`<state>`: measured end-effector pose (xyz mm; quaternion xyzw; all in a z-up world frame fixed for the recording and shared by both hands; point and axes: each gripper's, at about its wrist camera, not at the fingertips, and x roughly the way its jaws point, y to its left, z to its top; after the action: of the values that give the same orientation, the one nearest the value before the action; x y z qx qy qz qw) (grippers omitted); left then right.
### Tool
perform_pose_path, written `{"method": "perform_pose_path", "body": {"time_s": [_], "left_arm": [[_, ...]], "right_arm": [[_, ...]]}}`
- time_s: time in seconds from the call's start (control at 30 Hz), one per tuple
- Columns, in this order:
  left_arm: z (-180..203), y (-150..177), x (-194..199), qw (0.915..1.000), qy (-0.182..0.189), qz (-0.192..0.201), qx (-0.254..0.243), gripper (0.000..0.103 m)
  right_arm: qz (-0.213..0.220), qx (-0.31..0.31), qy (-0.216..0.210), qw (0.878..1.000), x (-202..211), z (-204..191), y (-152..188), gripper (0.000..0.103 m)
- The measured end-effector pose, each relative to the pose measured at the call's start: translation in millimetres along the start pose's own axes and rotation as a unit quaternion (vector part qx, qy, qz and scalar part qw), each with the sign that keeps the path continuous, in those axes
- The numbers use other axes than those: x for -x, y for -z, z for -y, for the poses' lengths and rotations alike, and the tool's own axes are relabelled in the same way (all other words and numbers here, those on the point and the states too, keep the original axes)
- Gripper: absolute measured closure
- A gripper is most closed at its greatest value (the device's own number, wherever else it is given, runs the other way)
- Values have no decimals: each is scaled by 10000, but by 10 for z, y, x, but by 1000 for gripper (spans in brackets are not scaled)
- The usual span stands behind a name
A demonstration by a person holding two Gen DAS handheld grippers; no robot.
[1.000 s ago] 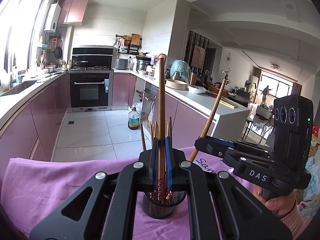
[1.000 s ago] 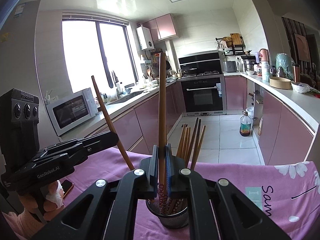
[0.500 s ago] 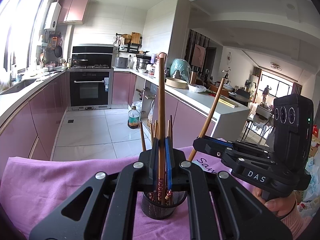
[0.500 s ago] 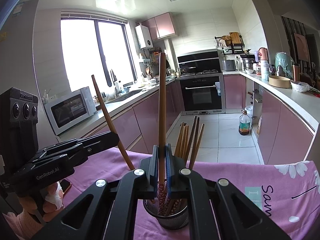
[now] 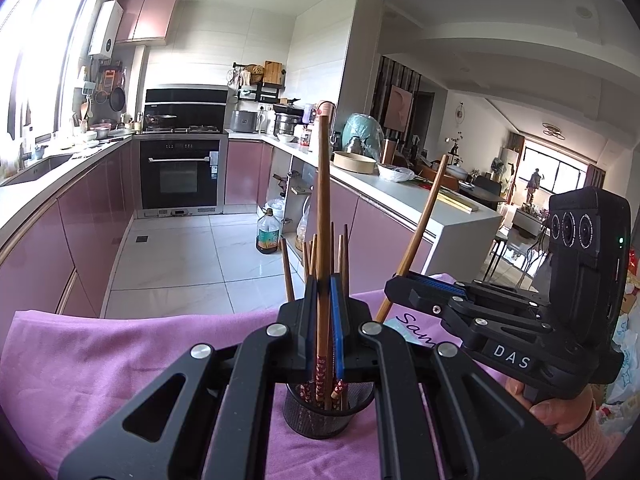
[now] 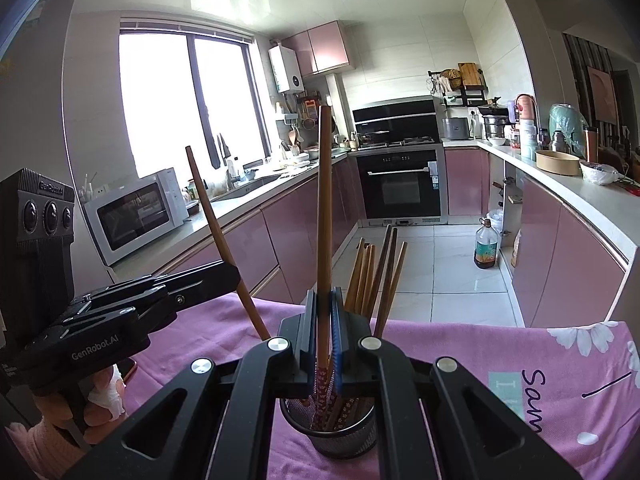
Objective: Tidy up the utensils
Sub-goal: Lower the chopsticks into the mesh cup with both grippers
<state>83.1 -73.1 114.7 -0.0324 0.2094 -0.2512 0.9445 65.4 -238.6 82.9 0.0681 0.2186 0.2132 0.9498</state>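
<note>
Chopsticks are what I am sorting, and my landmark is the black mesh holder (image 5: 326, 414) standing on the pink cloth (image 5: 120, 360), with a bundle of chopsticks (image 6: 374, 276) already standing in it. Left of the holder, as my right wrist camera shows it, a hand (image 6: 100, 404) carries my left gripper (image 6: 236, 276), its jaws clamped together on one chopstick (image 6: 216, 232) that leans up and away to the left, its lower end reaching down toward the holder, though I cannot tell whether it is inside. Behind that gripper a white microwave (image 6: 136, 216) sits on the counter left of the holder. Directly above the holder my right gripper (image 6: 324, 332) is closed tight on a second chopstick (image 6: 324, 200), held nearly upright with its patterned lower end down in the holder's mouth. The bundled chopsticks lean just right of that one. Through my left wrist camera, the left gripper (image 5: 324, 320) has its blue pads pressed on its chopstick (image 5: 323, 208) over the holder, and to the right the other hand (image 5: 560, 412) holds the right gripper (image 5: 394, 286), pinching its own chopstick (image 5: 420, 232), which tilts up to the right. Beyond the holder, on the floor, stands a bottle (image 5: 268, 232).
</note>
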Motion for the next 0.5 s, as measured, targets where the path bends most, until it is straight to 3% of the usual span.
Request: {"method": "perform_pose_path", "body": {"time_s": [0.5], "left_arm": [[-99, -11, -102, 9996, 10, -288, -58, 96]], "right_arm": [[-270, 21, 27, 9996, -152, 74, 100, 98]]}}
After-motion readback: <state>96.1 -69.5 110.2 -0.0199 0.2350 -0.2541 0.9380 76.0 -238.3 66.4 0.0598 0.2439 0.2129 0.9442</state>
